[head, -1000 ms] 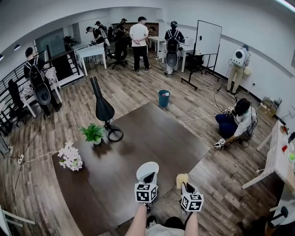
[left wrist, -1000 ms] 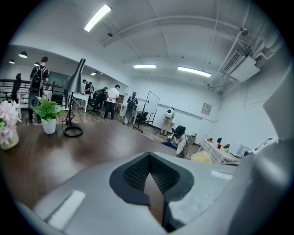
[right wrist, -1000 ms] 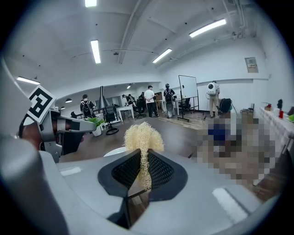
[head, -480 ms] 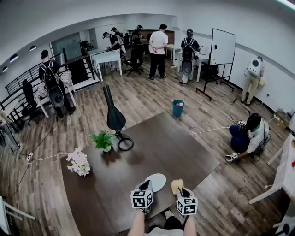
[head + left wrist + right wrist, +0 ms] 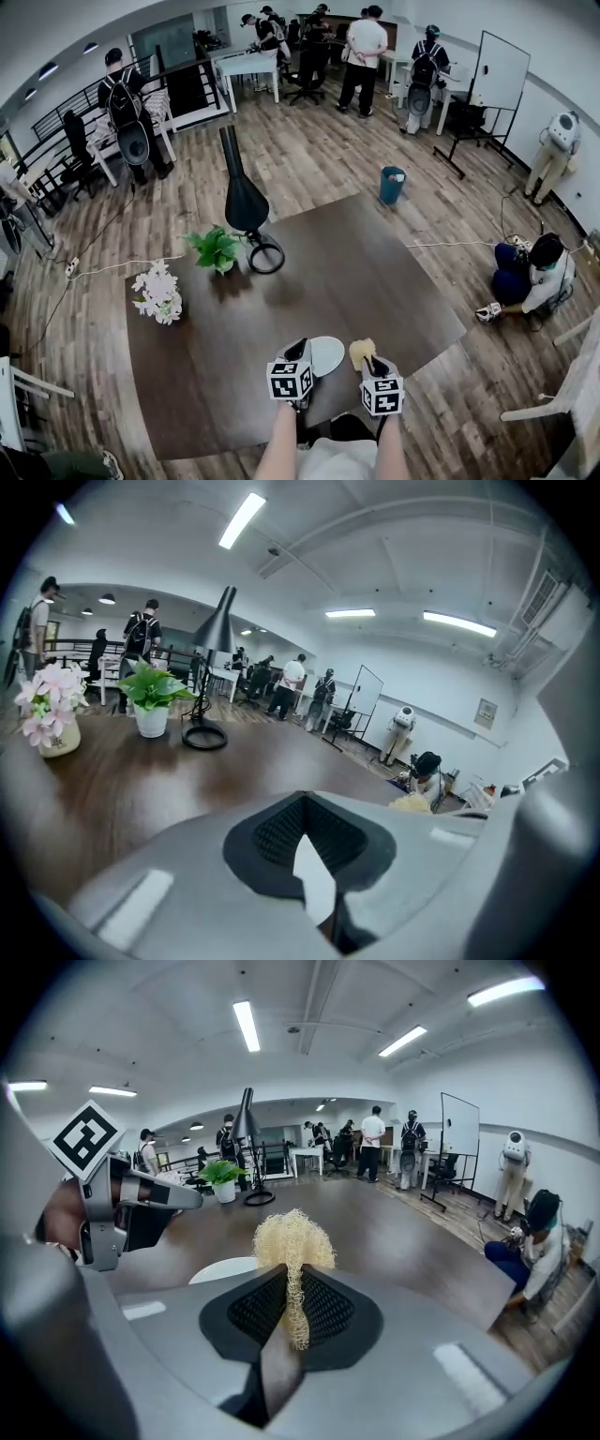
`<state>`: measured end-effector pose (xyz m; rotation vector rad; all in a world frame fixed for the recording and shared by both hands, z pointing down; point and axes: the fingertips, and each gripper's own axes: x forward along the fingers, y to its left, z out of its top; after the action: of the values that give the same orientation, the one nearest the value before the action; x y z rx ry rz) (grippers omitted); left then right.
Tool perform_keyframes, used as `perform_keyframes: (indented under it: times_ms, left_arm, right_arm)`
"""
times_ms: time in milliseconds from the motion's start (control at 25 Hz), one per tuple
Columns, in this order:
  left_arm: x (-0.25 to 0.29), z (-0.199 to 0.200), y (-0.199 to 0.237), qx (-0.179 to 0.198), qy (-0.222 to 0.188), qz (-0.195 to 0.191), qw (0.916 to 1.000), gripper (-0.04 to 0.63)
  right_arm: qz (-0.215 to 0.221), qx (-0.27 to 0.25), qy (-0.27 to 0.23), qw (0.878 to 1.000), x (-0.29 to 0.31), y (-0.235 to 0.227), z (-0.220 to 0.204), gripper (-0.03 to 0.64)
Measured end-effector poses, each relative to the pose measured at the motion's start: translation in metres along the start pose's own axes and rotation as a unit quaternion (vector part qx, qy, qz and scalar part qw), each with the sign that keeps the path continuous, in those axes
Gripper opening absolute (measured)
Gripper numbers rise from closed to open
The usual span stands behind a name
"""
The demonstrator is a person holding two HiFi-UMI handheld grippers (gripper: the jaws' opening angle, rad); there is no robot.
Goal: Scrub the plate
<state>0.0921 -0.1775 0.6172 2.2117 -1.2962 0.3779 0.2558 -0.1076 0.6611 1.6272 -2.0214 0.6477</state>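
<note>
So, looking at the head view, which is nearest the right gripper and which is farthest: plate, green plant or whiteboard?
1. Plate, just left of the right gripper.
2. Plant, farther off, ahead and to the left.
3. Whiteboard, far back on the right.

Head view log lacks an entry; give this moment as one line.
left gripper shut on round white plate | right gripper shut on pale yellow fibrous scrubber | scrubber beside plate

The right gripper [image 5: 290, 1299] has its jaws closed on a pale yellow fibrous scrubber [image 5: 292, 1239], whose tuft stands above them. A white plate [image 5: 221, 1269] lies just beyond, on the dark counter [image 5: 403, 1232]. The left gripper [image 5: 176, 1200] is at far left.
</note>
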Motion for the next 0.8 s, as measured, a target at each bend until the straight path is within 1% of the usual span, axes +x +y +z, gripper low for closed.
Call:
perform_keyframes:
  times_ms: [160, 240, 320, 400, 480, 560, 640, 720, 800]
  left_arm:
    - [0.011, -0.015, 0.034, -0.035, 0.01, 0.046, 0.9983, 0.0]
    - [0.013, -0.027, 0.048, -0.056, 0.018, 0.066, 0.9961, 0.0]
    - [0.013, -0.041, 0.058, -0.067, 0.029, 0.081, 0.994, 0.0]
    - [0.012, -0.057, 0.069, -0.068, 0.046, 0.101, 0.9915, 0.0]
    - [0.005, -0.078, 0.079, -0.06, 0.08, 0.124, 0.9872, 0.0]
    - [-0.002, -0.1, 0.088, -0.047, 0.12, 0.144, 0.9811, 0.0]
    - [-0.001, -0.118, 0.089, -0.048, 0.143, 0.156, 0.9761, 0.0]
    - [0.004, -0.125, 0.081, -0.067, 0.143, 0.158, 0.9747, 0.0]
    - [0.007, -0.129, 0.072, -0.079, 0.14, 0.155, 0.9747, 0.002]
  right_arm:
    - [0.021, -0.028, 0.039, 0.999, 0.039, -0.002, -0.001, 0.067]
    - [0.036, -0.04, 0.059, 0.997, 0.056, 0.004, -0.005, 0.067]
    - [0.048, -0.053, 0.077, 0.994, 0.071, 0.01, -0.009, 0.067]
    - [0.051, -0.075, 0.094, 0.991, 0.084, 0.016, -0.013, 0.067]
    - [0.041, -0.119, 0.111, 0.986, 0.091, 0.023, -0.018, 0.067]
    - [0.027, -0.186, 0.119, 0.975, 0.098, 0.032, -0.022, 0.067]
    - [0.027, -0.234, 0.123, 0.964, 0.106, 0.034, -0.02, 0.067]
    - [0.034, -0.245, 0.125, 0.961, 0.111, 0.031, -0.016, 0.067]
    - [0.042, -0.241, 0.124, 0.962, 0.116, 0.029, -0.011, 0.067]
